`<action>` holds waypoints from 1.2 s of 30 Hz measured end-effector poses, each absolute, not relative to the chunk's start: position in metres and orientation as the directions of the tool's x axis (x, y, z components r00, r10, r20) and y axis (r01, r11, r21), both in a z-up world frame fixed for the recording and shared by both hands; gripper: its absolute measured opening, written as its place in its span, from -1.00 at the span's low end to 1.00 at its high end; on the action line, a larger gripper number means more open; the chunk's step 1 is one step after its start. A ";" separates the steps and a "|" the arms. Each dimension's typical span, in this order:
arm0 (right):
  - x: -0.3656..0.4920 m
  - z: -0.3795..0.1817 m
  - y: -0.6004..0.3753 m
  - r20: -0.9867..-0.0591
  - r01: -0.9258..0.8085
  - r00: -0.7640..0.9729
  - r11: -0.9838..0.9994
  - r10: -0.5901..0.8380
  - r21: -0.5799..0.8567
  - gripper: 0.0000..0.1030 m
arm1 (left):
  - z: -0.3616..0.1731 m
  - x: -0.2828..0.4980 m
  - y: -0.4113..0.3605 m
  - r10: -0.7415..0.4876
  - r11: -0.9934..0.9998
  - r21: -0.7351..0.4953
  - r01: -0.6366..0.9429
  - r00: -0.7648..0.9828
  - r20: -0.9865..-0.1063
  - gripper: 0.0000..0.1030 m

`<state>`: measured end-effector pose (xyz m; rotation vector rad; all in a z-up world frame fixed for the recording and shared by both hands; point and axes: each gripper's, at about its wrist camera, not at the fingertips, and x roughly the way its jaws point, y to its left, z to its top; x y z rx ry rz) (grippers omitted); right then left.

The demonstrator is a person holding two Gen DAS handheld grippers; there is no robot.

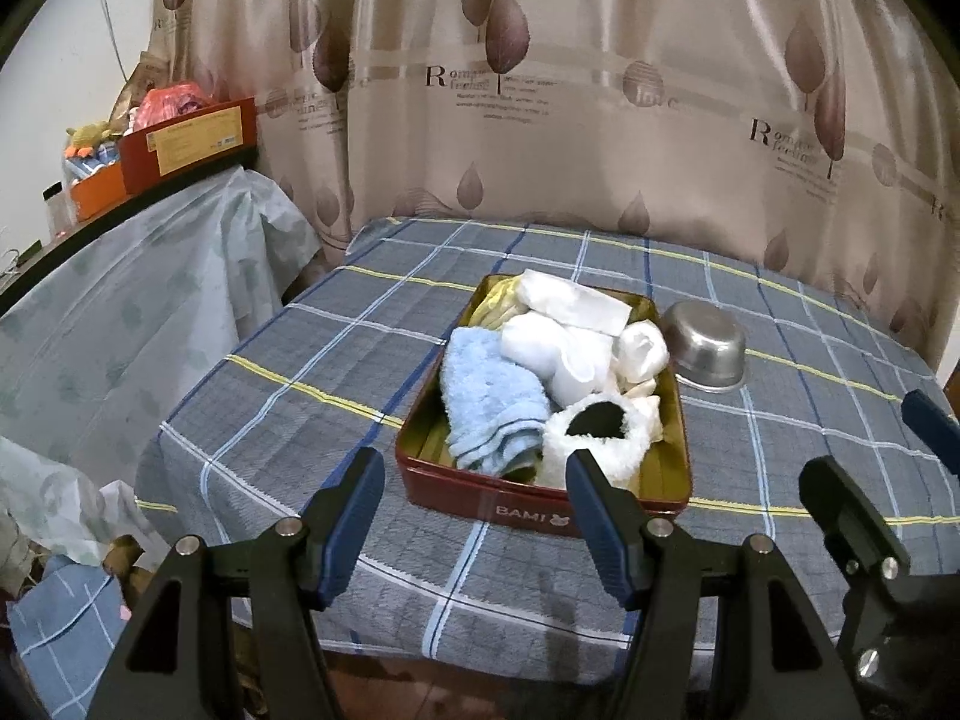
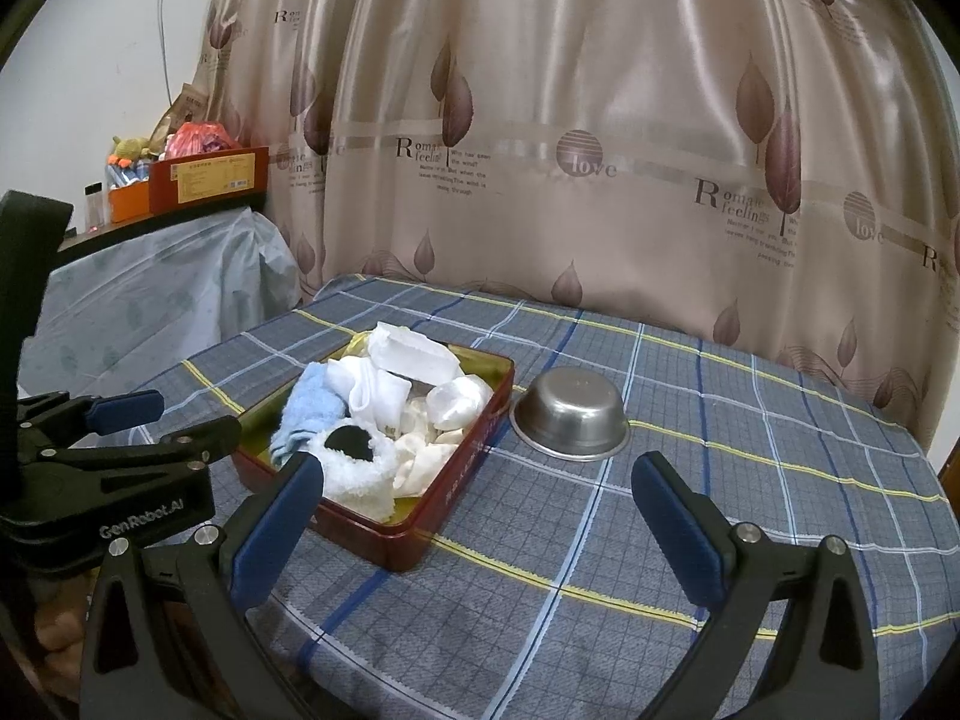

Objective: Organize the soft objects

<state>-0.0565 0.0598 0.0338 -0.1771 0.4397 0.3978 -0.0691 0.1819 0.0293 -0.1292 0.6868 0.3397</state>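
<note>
A red tin [image 1: 540,510] [image 2: 420,534] sits on the checked tablecloth. It holds a light blue towel [image 1: 492,408] [image 2: 309,405], a white fluffy piece with a black patch [image 1: 594,426] [image 2: 360,456], white socks [image 1: 558,354] [image 2: 378,390] and a yellow cloth [image 1: 498,300]. My left gripper [image 1: 474,459] [image 2: 174,420] hovers open just before the tin's near edge, with nothing between its fingers. My right gripper [image 2: 480,468] [image 1: 882,450] stands open and empty over the cloth, to the right of the tin's near corner.
An upturned steel bowl [image 1: 708,348] [image 2: 570,414] rests right of the tin. A leaf-print curtain [image 2: 600,180] hangs close behind the table. At the left, a plastic-covered unit [image 1: 150,300] carries a red box [image 1: 186,144] and clutter.
</note>
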 end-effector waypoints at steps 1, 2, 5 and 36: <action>-0.057 0.034 0.060 -0.446 -0.410 0.830 0.908 0.334 -0.082 0.98 | 0.030 -0.070 0.183 0.246 0.941 -0.020 -0.336 0.726 -0.642 0.25; -0.057 0.034 0.060 -0.445 -0.409 0.831 0.909 0.334 -0.083 0.98 | 0.031 -0.071 0.183 0.238 0.942 -0.030 -0.333 0.730 -0.640 0.25; -0.057 0.032 0.059 -0.446 -0.407 0.831 0.910 0.333 -0.080 0.98 | 0.037 -0.074 0.183 0.271 0.935 -0.014 -0.355 0.738 -0.618 0.25; -0.061 0.028 0.060 -0.454 -0.410 0.827 0.908 0.333 -0.082 0.98 | 0.034 -0.072 0.185 0.310 0.922 0.021 -0.387 0.704 -0.640 0.25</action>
